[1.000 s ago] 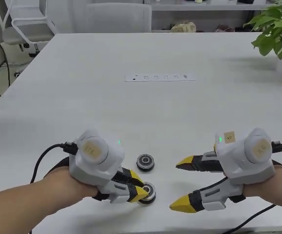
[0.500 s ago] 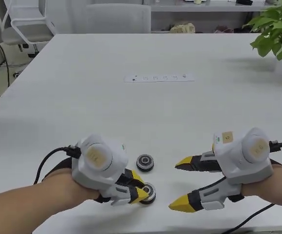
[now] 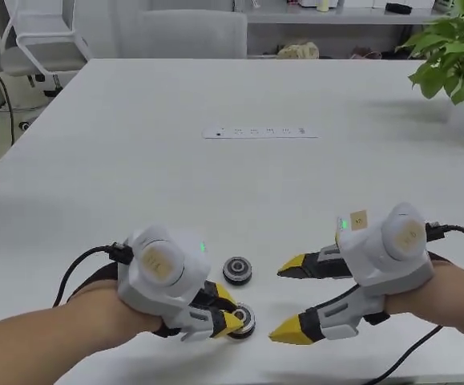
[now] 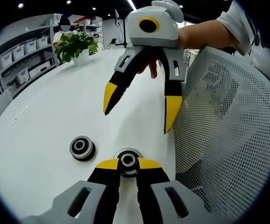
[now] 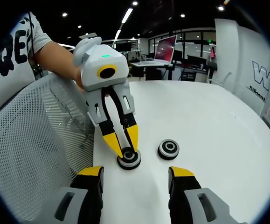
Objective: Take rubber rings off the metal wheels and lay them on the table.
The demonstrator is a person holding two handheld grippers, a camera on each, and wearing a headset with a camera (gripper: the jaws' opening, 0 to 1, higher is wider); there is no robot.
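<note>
Wheel [image 5: 131,162] pinched by nearly closed left tool [image 4: 128,164], right tool [image 3: 281,303] spread wide, empty, nearby.

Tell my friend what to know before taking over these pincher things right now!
Left gripper: shut on the near wheel, by the front edge of the table.
Right gripper: open, empty, just right of it.
Far wheel: stands free, a little behind.
Done: nothing, both wheels wear their dark rubber rings.
To do: pull both rings off, lay them on the table.
</note>
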